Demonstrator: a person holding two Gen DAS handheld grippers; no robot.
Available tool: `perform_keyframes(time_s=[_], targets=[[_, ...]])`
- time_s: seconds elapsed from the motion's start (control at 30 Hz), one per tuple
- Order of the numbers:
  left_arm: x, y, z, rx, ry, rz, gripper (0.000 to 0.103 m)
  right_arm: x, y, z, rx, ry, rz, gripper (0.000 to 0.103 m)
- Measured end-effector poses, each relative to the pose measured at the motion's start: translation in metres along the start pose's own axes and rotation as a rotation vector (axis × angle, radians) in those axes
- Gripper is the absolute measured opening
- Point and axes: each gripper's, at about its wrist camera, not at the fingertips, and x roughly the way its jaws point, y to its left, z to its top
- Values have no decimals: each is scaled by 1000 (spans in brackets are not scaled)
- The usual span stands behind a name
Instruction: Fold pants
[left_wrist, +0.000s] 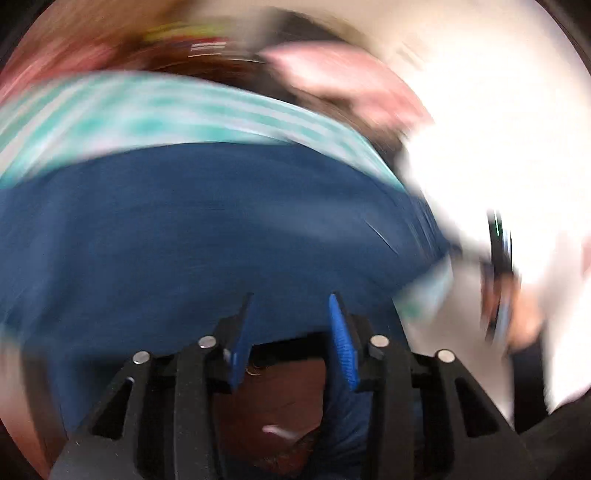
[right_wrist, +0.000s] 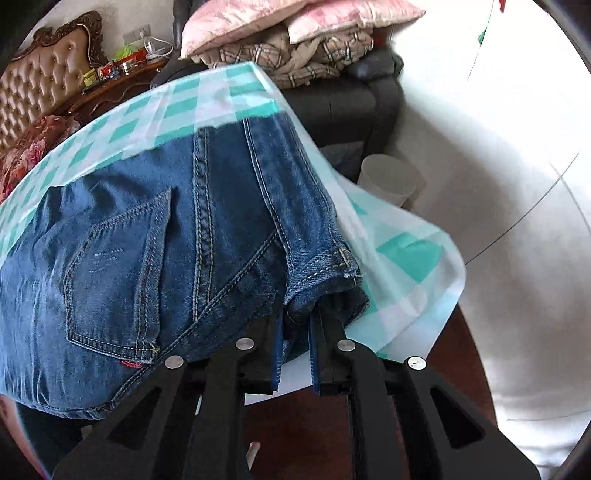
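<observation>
Blue denim jeans (right_wrist: 155, 236) lie on a teal-and-white checked cloth (right_wrist: 192, 99), back pocket up. My right gripper (right_wrist: 297, 321) is at the near right edge of the jeans, its fingers close together on the waistband corner (right_wrist: 325, 284). The left wrist view is heavily motion-blurred: the jeans (left_wrist: 192, 236) fill the middle, and my left gripper (left_wrist: 291, 306) is open over them, its blue pads (left_wrist: 341, 343) apart with nothing between. The right gripper appears as a blur at the right of that view.
Pink pillows (right_wrist: 288, 18) and a plaid blanket (right_wrist: 295, 51) are piled on a dark chair (right_wrist: 354, 99) behind. A white bin (right_wrist: 391, 177) stands to the right. A tufted headboard (right_wrist: 40, 74) and a shelf of small items are at the left. Dark wood table (right_wrist: 458, 354) shows near me.
</observation>
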Motion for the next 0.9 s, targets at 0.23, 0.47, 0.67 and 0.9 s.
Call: perform_keyframes(time_s=[0.23, 0.47, 0.67, 0.9], targets=[[105, -108, 1, 569, 47, 53, 32, -13, 1, -3, -14, -29, 0, 11], [126, -120, 2, 642, 42, 116, 1, -14, 0, -3, -20, -36, 11, 11], [113, -131, 3, 664, 19, 119, 2, -7, 0, -7, -19, -20, 6, 11], [125, -128, -12, 614, 146, -23, 9, -4, -5, -12, -27, -18, -86, 37]])
